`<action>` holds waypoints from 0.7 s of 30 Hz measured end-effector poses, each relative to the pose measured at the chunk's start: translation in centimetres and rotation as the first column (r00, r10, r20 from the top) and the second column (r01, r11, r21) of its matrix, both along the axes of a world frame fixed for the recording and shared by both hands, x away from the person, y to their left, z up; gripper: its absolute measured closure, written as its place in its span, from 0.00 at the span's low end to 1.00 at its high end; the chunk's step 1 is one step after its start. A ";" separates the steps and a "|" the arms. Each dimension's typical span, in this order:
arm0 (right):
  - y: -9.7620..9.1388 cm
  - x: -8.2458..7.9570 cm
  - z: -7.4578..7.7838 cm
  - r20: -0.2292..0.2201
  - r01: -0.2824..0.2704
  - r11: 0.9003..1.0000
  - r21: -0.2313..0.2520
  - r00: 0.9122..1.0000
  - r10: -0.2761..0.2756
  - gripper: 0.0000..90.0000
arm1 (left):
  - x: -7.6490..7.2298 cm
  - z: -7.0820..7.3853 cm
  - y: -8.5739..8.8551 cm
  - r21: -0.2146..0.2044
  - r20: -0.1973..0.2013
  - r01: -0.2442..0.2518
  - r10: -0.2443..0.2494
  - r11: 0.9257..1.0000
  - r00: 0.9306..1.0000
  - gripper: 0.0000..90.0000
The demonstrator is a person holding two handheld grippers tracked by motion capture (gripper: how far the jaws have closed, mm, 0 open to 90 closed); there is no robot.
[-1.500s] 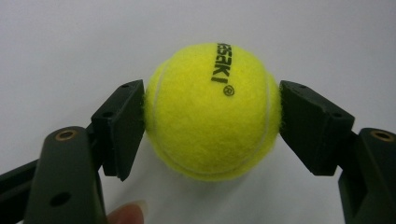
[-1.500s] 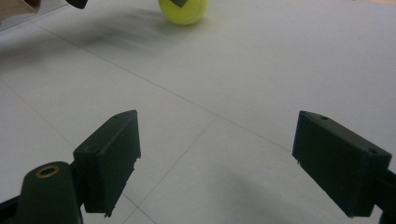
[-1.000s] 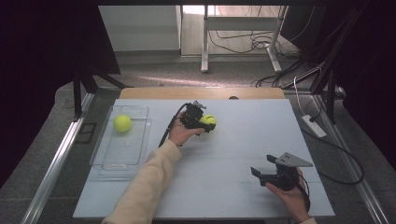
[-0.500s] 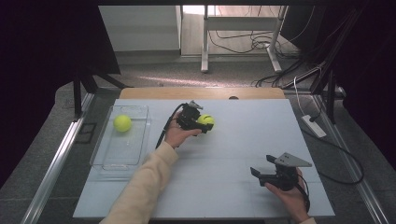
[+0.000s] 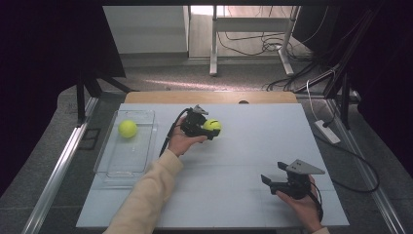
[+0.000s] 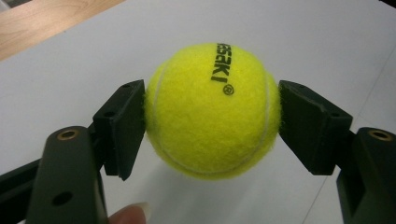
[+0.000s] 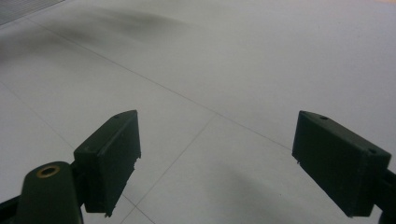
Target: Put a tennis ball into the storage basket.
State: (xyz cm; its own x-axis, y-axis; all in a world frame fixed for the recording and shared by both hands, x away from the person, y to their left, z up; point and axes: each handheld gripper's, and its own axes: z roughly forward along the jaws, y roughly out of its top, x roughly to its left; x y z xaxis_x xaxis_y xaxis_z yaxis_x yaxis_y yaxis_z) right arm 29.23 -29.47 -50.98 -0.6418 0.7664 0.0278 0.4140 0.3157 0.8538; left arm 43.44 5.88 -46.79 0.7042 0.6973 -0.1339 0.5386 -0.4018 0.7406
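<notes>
A yellow tennis ball point(image 6: 212, 109) with black lettering sits between both jaws of my left gripper point(image 5: 210, 128), which is shut on it and holds it just above the white table point(image 5: 253, 146). In the high view that ball point(image 5: 212, 125) is near the table's middle, towards the back. A second yellow tennis ball point(image 5: 127, 128) lies in the clear plastic tray point(image 5: 126, 158) at the left. My right gripper point(image 5: 269, 180) hovers low at the front right, jaws wide apart with nothing between them; its own view point(image 7: 215, 158) looks onto bare table surface.
A wooden strip point(image 5: 209, 97) runs along the table's back edge. Metal rails flank the table at both sides. A white power strip point(image 5: 327, 131) and cables lie on the floor to the right. A sleeve point(image 5: 141, 200) reaches in from the bottom.
My left gripper has shifted a little towards the left and nearer with the ball held in it. The right gripper has stayed still.
</notes>
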 end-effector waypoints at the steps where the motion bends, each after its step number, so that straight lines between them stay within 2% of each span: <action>1: 0.0 0.0 0.0 0.000 0.000 1.000 0.000 1.000 0.000 0.17 | -0.2 0.1 0.1 -0.001 0.004 0.003 -0.003 1.000 1.000 0.31; 7: 0.0 0.0 0.0 0.000 0.001 1.000 -0.001 1.000 -0.001 0.17 | -0.9 0.4 0.2 -0.011 0.019 0.007 -0.007 1.000 1.000 0.31; 11: 0.0 0.0 0.0 0.000 0.001 1.000 -0.001 1.000 -0.001 0.17 | -1.3 0.6 0.4 0.002 0.021 -0.001 0.001 1.000 1.000 0.31; 21: 0.1 -0.1 0.0 0.001 0.001 1.000 0.001 1.000 -0.001 0.17 | -2.4 0.8 1.4 -0.018 0.035 -0.007 0.008 1.000 0.999 0.31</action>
State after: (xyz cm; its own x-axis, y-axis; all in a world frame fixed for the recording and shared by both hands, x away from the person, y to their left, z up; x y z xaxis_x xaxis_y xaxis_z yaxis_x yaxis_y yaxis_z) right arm 29.12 -29.36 -50.94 -0.6408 0.7672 0.0279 0.4137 0.3144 0.8544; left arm 41.04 7.28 -45.97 0.7037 0.7000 -0.1217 0.5149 -0.3843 0.7663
